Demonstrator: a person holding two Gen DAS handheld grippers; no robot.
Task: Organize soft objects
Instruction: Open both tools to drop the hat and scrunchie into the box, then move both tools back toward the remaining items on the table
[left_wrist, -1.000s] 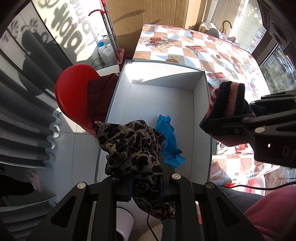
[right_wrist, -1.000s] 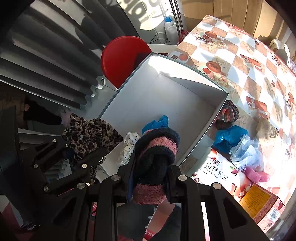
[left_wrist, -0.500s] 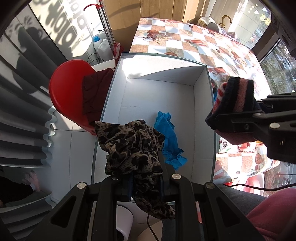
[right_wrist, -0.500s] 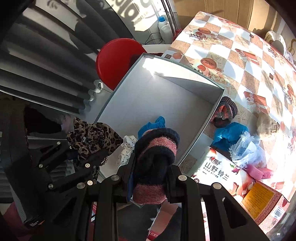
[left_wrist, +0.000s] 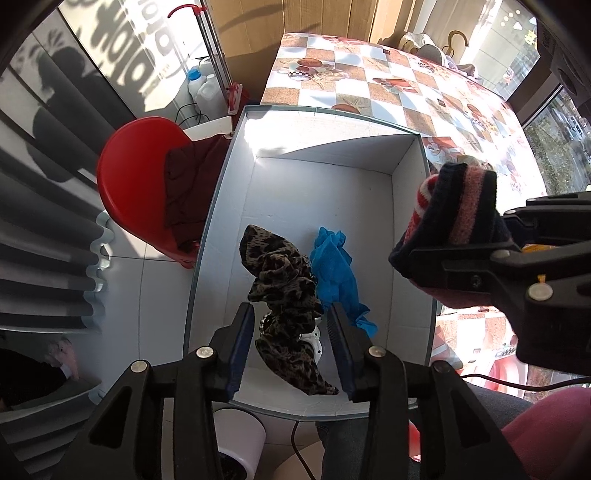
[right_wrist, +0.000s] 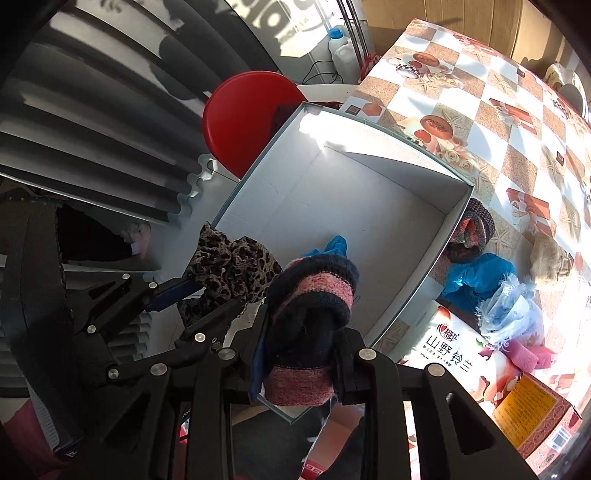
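Opening up, the left gripper (left_wrist: 290, 332) has the leopard-print fabric scarf (left_wrist: 286, 291) loose between its jaws, over the white cardboard box's (left_wrist: 410, 236) near edge. Right gripper (right_wrist: 301, 354) jaws are opening too, striped knitted wool hat (right_wrist: 310, 306) still between them, by the box's near right corner.

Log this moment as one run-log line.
left gripper: jaws opening, leopard-print cloth loose between them over white box | right gripper: jaws opening, striped knit item still between pads

We see the box (left_wrist: 410, 229) on the table (left_wrist: 388, 85); inside it the scarf (left_wrist: 284, 280) lies left of the cloth (left_wrist: 332, 266); the chair (left_wrist: 133, 177) stands left of the box.
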